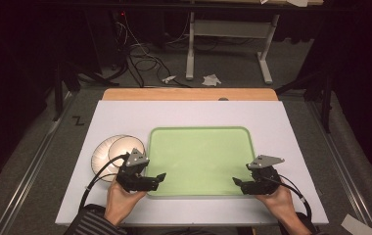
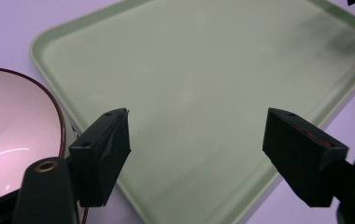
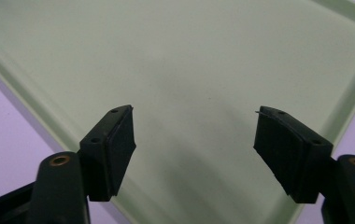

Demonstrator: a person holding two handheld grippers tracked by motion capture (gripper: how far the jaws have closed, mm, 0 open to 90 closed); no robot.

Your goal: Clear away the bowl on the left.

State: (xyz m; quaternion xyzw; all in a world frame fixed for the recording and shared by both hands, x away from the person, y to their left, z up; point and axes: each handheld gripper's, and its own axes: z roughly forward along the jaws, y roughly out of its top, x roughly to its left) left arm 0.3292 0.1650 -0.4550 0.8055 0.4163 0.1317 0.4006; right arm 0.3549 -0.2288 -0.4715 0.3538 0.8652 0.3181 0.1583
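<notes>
High view: two hand-held grippers hover at the near corners of a pale green tray (image 1: 198, 159), nothing held.

Left gripper (image 1: 160, 177) points inward over the tray's near left corner, right gripper (image 1: 237, 182) over its near right corner, the two facing each other across the bare tray floor. Both are held low and roughly level, each hand wrapped round the grip from below, forearms entering from the bottom edge; a striped sleeve (image 1: 88, 223) covers the left forearm. Left gripper view has the jaws wide apart with tray floor between them, and a round bowl (image 2: 12, 126) with a dark rim just beside the tray's edge on the white tabletop (image 1: 184, 115). Right gripper view likewise has the jaws wide apart above the tray. A black "Z" mark (image 1: 78, 120) sits on the floor beside the table.
</notes>
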